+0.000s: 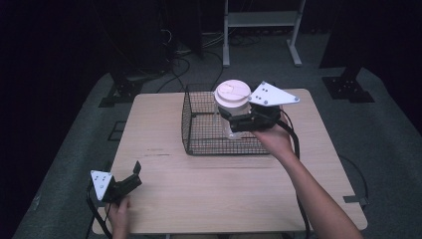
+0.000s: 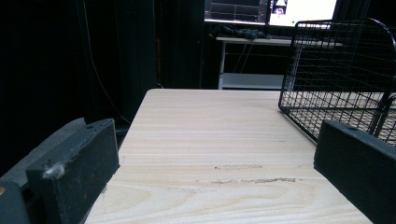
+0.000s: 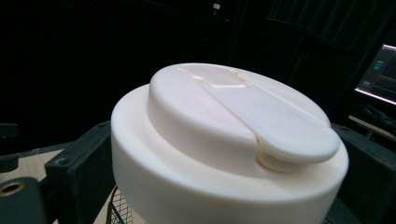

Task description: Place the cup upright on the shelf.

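The right gripper (image 1: 230,119) holds a clear cup with a white lid (image 1: 232,93) above the black wire basket (image 1: 199,130), which stands on the far half of the wooden counter (image 1: 224,194). In the high view its fingers grasp the cup just under the lid, and the cup's clear body is hard to make out against the mesh, so whether its base touches the basket floor cannot be told. In the right gripper view the white lid (image 3: 229,144) sits very close to the camera between the two black fingers (image 3: 77,172), hiding the cup body below it; a raised strip with a rounded tab runs across the lid's top. The left gripper (image 1: 130,179) rests at the near left corner of the counter, well apart from the basket, with its fingers spread wide and nothing between them. In the left gripper view the fingers (image 2: 74,172) are cut off at the bottom edge, bare wood lies between them, and the wire basket (image 2: 341,74) is cropped at the right. The surroundings are dark and hard to read.
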`<state>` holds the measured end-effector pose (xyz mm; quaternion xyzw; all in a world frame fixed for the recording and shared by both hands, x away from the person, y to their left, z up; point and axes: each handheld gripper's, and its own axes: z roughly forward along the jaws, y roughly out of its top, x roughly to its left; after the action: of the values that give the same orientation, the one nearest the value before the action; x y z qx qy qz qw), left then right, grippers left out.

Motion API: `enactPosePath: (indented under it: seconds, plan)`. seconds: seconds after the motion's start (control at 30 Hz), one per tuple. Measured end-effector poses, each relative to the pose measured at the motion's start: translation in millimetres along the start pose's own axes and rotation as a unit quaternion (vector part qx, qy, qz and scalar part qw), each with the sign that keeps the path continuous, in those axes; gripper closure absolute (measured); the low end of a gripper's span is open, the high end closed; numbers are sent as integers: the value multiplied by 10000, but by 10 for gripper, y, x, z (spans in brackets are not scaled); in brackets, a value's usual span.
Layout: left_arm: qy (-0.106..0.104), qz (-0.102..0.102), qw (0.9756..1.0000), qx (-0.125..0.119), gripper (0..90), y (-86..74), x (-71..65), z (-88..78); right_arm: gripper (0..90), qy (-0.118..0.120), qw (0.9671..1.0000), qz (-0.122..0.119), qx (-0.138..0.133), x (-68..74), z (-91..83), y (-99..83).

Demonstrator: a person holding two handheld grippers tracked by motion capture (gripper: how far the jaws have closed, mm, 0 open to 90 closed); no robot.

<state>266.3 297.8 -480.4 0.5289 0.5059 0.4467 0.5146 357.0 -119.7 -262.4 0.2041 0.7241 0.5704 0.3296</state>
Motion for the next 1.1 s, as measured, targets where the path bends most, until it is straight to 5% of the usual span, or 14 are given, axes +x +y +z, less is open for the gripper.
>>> enactPosePath:
  seconds: [1.1]
  plan:
    - [-4, 12, 10000, -3, 0, 1, -1, -2, 43, -271, 9987, 347, 237, -294, 642, -268]
